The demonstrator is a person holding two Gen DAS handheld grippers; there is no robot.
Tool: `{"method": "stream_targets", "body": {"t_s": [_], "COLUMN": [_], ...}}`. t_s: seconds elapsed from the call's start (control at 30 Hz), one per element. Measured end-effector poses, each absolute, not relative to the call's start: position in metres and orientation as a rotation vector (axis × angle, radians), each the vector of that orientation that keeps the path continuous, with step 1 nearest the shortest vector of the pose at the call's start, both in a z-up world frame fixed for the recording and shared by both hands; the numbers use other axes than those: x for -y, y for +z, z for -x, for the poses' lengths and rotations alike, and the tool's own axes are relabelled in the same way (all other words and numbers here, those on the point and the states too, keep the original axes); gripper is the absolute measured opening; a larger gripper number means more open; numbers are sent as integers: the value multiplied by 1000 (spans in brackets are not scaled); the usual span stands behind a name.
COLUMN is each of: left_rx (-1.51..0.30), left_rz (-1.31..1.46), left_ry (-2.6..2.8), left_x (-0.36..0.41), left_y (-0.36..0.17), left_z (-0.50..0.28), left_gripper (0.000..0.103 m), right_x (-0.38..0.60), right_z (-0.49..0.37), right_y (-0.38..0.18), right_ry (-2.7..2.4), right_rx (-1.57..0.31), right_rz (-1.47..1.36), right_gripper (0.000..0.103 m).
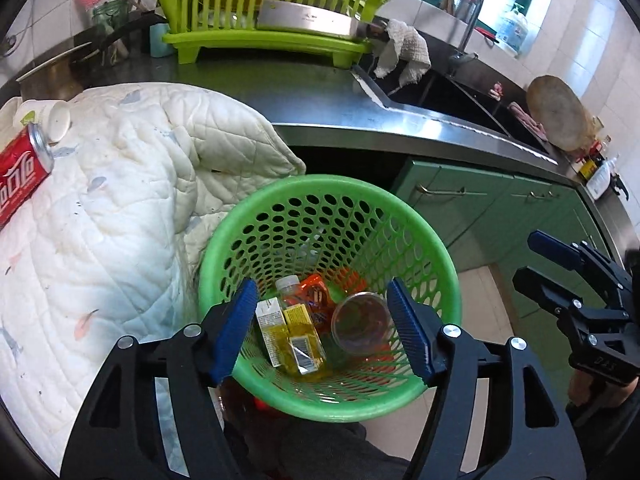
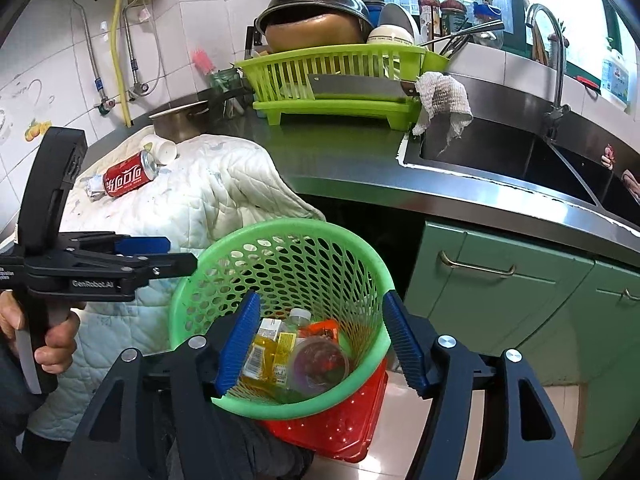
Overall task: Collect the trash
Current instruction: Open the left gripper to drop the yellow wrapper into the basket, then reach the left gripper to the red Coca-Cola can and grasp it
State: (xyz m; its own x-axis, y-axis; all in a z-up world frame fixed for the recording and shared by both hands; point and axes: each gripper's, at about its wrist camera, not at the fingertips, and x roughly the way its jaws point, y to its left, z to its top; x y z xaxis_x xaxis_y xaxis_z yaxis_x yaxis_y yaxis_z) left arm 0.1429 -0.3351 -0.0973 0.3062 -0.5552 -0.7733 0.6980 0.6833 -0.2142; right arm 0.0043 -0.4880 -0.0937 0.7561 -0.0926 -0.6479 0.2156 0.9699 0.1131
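A green perforated basket (image 1: 444,264) (image 2: 372,264) stands below the counter edge. Inside it lie a yellow bottle (image 1: 298,332) (image 2: 268,354), an orange wrapper (image 1: 314,292) and a clear plastic cup (image 1: 362,324) (image 2: 318,364). My left gripper (image 1: 322,286) hovers open over the basket with nothing between its fingers. Just to its right, my right gripper (image 2: 321,298) is also open and empty above the basket. On the white quilted cloth (image 1: 100,220) (image 2: 208,196) lie a red cola can (image 1: 20,176) (image 2: 128,176), a tipped white cup (image 1: 56,118) (image 2: 160,148) and a crumpled scrap (image 2: 94,186).
A red tray (image 2: 340,428) lies under the basket. On the steel counter stand a green dish rack (image 1: 260,8) (image 2: 340,68) with a cleaver (image 2: 352,86), and a pot (image 2: 180,122). The sink (image 2: 500,156) with a rag (image 2: 444,100) lies to the right, above green cabinets (image 2: 500,280).
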Motion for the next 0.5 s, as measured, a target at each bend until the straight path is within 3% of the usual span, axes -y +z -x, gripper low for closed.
{"method": "stream_targets", "body": {"t_s": [0.5], "left_rx": [-869], "left_rz": [-106], "left_ry": [-640], "left_x": [232], "left_y": [-64], "left_z": [-175], "left_gripper": [75], "right_x": [452], "right_z": [-32], "right_y": [-85], "right_ry": [-87], "right_rx": [-686], "right_rz": [-146], "right_gripper": [72]}}
